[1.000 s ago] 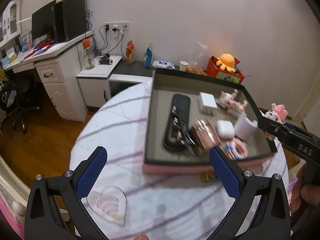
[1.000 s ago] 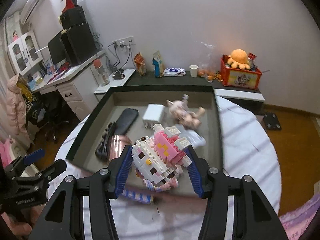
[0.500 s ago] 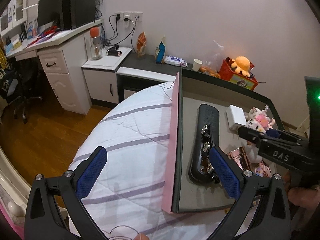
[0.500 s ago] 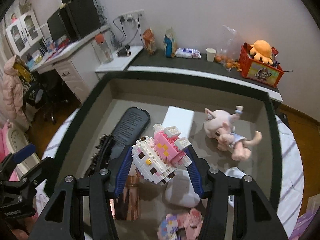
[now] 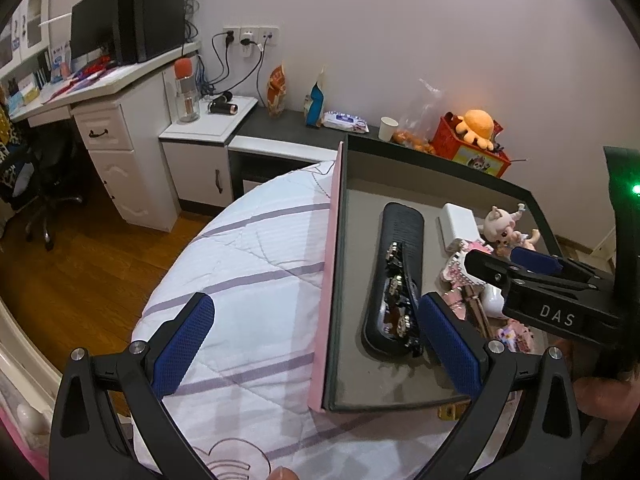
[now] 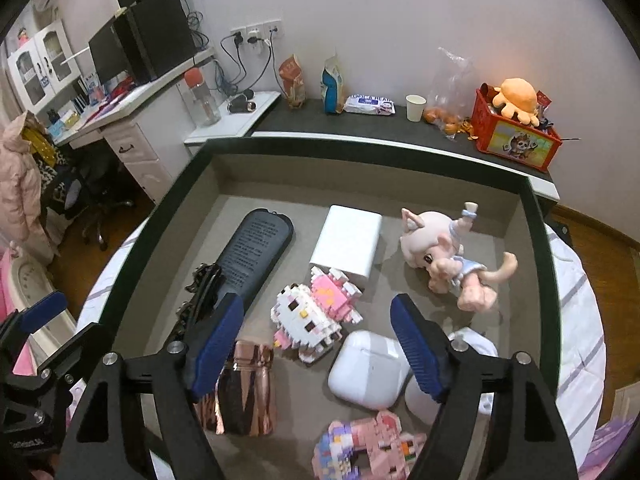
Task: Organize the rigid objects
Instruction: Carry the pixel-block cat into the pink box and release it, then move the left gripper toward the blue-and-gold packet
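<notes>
A grey tray [image 6: 372,184] with a pink outer wall [image 5: 329,280] sits on the quilted round table. In it lie a pink-and-white brick cat [image 6: 314,314], a black case [image 6: 256,248], a white box [image 6: 348,244], a pink doll [image 6: 444,256], a white earbud case [image 6: 370,372], a copper pouch [image 6: 246,392] and a second brick figure [image 6: 368,446]. My right gripper [image 6: 318,352] is open just above the brick cat, which rests free on the tray floor. My left gripper [image 5: 316,344] is open and empty, straddling the tray's left wall.
A dark shelf behind the table carries a paper cup [image 6: 416,107], snack bags and a red crate with an orange plush [image 6: 514,128]. A white desk with a monitor [image 5: 120,36] stands at the left over wooden floor. The right gripper's body [image 5: 560,300] reaches over the tray.
My right gripper carried the brick cat down into the tray and opened, leaving it on the tray floor. My left gripper moved to the tray's left wall, still open.
</notes>
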The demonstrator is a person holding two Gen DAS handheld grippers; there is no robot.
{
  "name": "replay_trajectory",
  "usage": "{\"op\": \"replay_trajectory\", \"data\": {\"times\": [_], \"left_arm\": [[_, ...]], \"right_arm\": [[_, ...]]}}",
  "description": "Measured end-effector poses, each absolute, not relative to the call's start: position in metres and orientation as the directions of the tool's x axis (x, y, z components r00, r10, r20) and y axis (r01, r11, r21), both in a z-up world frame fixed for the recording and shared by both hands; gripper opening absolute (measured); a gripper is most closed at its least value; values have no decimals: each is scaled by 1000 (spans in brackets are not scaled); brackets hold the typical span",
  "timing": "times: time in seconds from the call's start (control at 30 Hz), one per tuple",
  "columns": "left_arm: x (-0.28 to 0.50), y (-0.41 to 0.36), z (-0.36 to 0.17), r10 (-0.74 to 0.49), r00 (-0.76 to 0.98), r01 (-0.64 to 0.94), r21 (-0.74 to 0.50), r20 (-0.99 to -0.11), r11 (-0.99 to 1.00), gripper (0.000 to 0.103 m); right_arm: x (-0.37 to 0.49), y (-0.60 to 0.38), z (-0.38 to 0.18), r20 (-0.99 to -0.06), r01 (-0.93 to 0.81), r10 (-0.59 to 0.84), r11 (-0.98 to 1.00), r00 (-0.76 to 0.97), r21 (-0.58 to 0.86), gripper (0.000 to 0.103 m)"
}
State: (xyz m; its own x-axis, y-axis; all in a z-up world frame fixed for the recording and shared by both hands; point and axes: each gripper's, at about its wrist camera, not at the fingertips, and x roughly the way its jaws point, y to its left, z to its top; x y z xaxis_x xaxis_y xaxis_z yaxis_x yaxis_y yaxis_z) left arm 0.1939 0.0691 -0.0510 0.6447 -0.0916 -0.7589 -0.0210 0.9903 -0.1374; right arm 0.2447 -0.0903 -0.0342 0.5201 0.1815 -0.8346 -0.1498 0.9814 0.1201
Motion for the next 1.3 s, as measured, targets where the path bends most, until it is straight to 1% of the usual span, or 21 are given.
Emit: {"op": "replay_trajectory", "data": {"times": [0.27, 0.43, 0.6, 0.9, 1.1, 1.3], "left_arm": [[166, 56, -26, -99, 679, 9, -127, -728, 992, 103], [142, 40, -18, -116, 684, 41, -121, -720, 992, 103], [118, 20, -22, -136, 662, 78, -113, -737, 991, 103], [74, -8, -30, -127, 635, 116, -69, -762, 991, 103], [57, -25, -40, -120, 612, 132, -49, -782, 990, 103], [60, -43, -52, -135, 586, 153, -54, -799, 987, 103]], "right_arm": [[207, -107, -1, -774, -132, 208, 978, 598, 161, 79], [170, -129, 8, -755, -93, 204, 978, 624, 187, 82], [127, -152, 3, -758, -42, 187, 978, 625, 206, 82], [68, -184, -17, -765, 20, 194, 965, 614, 261, 82], [46, -197, -31, -775, 42, 206, 957, 598, 287, 82], [40, -208, -34, -772, 58, 200, 955, 603, 292, 82]]}}
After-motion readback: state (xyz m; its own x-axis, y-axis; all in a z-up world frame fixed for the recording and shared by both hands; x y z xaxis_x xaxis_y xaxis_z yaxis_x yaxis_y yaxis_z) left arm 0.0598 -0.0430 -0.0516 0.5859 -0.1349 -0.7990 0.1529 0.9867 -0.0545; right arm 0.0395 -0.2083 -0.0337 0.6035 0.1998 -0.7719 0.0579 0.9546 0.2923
